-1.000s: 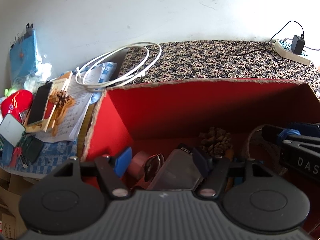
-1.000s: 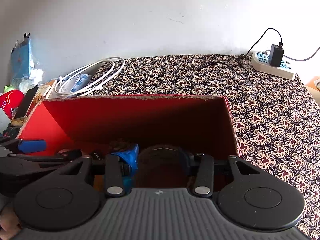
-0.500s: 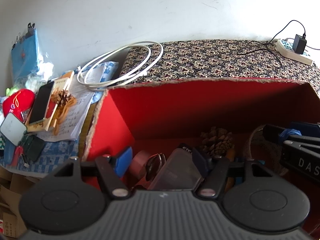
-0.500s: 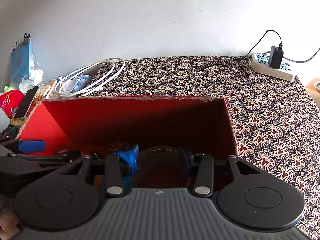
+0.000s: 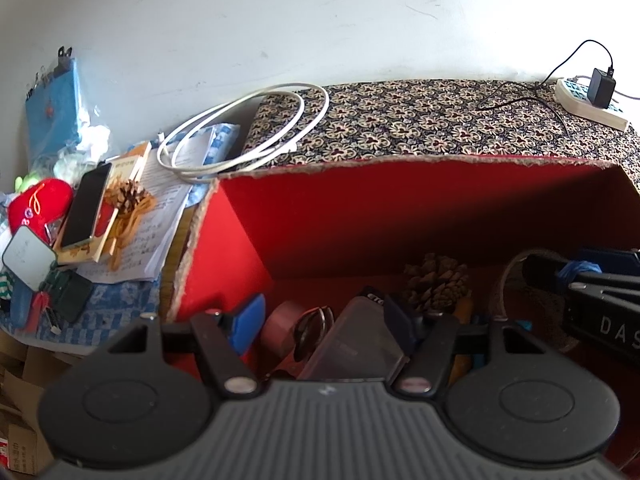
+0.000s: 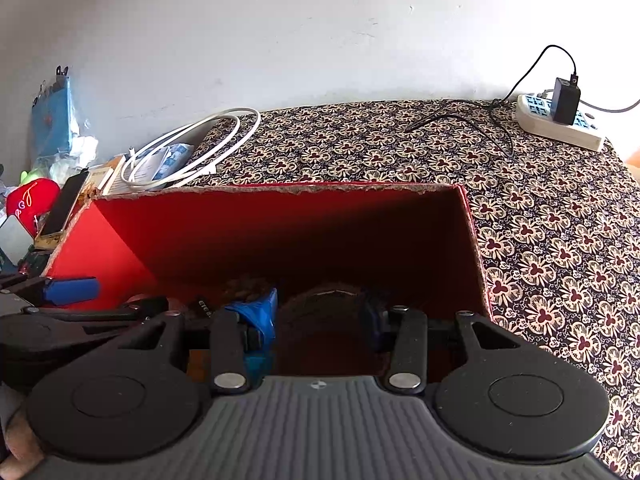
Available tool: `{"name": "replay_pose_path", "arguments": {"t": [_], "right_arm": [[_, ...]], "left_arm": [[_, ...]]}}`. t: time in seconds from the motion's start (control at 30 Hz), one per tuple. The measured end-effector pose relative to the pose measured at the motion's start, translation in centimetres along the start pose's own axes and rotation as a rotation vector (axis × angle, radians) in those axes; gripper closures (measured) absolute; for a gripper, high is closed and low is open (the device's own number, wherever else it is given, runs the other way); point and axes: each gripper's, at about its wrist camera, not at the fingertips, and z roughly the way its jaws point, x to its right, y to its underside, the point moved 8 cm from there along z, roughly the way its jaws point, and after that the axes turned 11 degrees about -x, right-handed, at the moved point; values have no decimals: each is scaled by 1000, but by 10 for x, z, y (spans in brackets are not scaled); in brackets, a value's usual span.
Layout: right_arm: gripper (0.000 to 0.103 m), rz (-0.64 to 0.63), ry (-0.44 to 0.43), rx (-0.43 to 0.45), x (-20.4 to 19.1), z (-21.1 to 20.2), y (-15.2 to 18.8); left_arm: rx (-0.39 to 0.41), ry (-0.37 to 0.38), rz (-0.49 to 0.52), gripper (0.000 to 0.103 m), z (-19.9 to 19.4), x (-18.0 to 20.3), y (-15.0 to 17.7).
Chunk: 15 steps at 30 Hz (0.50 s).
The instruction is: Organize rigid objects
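Observation:
A red open box (image 5: 400, 208) (image 6: 280, 224) sits on the patterned table. Inside it in the left wrist view lie a grey rectangular case (image 5: 356, 348), a pink tape roll (image 5: 280, 320), a round metal ring (image 5: 312, 328), a pine cone (image 5: 436, 280) and a woven round object (image 5: 536, 300). My left gripper (image 5: 324, 320) is open above the grey case and holds nothing. My right gripper (image 6: 324, 316) is open inside the box on either side of the dark round object (image 6: 320, 320); its fingers (image 5: 580, 276) show at the right of the left view.
Left of the box lie a white coiled cable (image 5: 248, 132), a phone (image 5: 86, 204) on a book, a second pine cone (image 5: 128, 196), papers, a red plush (image 5: 36, 204) and a small mirror (image 5: 28, 256). A power strip (image 6: 560, 124) with a charger sits back right.
Both views show slightly more of the table behind the box, so both grippers have drawn back or lifted a little. Nothing in the box has moved.

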Motion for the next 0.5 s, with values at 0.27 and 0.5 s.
{"name": "replay_pose_path", "arguments": {"t": [0.27, 0.5], "right_arm": [[76, -7, 21, 5, 1, 0, 0], [76, -15, 37, 8, 2, -1, 0]], "left_arm": [[0, 7, 3, 37, 1, 0, 0], [-1, 20, 12, 36, 1, 2, 0]]}}
